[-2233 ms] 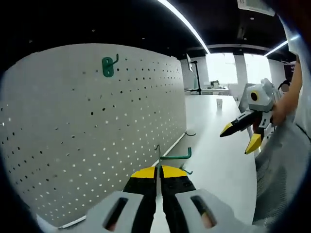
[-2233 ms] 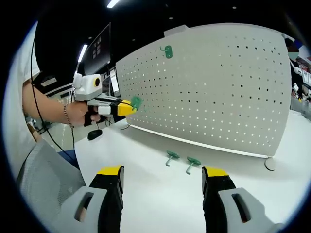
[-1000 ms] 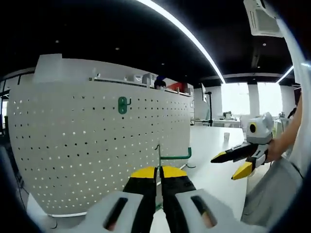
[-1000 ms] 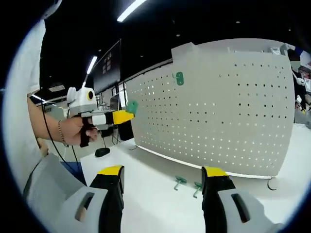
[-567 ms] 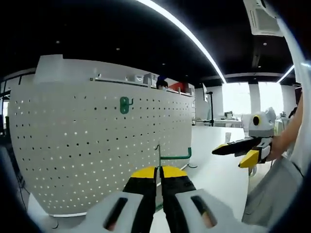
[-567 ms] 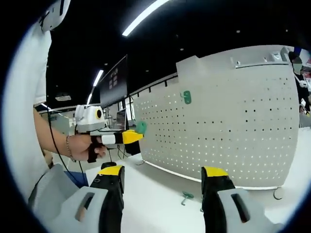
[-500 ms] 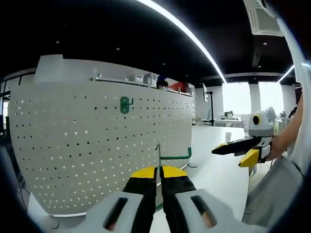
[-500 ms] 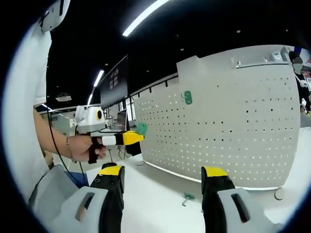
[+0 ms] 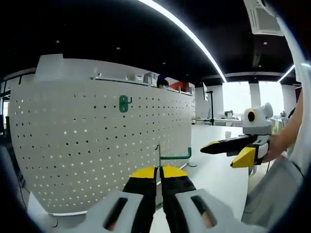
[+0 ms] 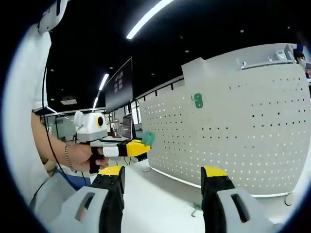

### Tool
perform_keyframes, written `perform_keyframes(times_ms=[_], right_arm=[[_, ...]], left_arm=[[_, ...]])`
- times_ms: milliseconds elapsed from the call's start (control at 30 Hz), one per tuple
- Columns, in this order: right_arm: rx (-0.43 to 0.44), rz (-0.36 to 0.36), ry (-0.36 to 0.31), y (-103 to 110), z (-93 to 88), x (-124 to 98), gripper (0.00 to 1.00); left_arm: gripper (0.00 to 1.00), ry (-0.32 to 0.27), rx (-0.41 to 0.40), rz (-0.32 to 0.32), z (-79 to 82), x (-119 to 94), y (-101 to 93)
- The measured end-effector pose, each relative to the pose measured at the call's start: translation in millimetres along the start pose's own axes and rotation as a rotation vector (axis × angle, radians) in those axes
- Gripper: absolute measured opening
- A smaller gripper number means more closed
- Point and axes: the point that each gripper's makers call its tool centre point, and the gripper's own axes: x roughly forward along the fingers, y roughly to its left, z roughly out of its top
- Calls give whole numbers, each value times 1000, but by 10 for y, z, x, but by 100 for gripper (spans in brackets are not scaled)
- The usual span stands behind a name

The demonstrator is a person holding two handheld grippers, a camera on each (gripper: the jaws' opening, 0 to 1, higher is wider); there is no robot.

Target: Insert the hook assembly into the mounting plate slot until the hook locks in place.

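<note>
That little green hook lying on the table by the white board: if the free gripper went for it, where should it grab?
Probably its thin stem, from above. The spare hook lies low on the table near the pegboard, so jaws straddling the stem would pinch it cleanly. It is small here, so its exact pose is unclear. The right gripper is open; the left gripper already holds a green hook.
</note>
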Motion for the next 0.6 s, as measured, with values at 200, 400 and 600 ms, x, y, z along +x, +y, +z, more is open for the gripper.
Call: perform_keyframes(times_ms=[200, 400, 600], right_arm=[[25, 14, -12, 40, 12, 94, 61], [31, 36, -14, 119, 28, 194, 61], [35, 53, -34, 169, 115, 296, 60]], left_arm=[[2, 1, 3, 4, -1, -8, 7], [2, 0, 2, 5, 1, -16, -10], [2, 1, 3, 4, 1, -17, -19]])
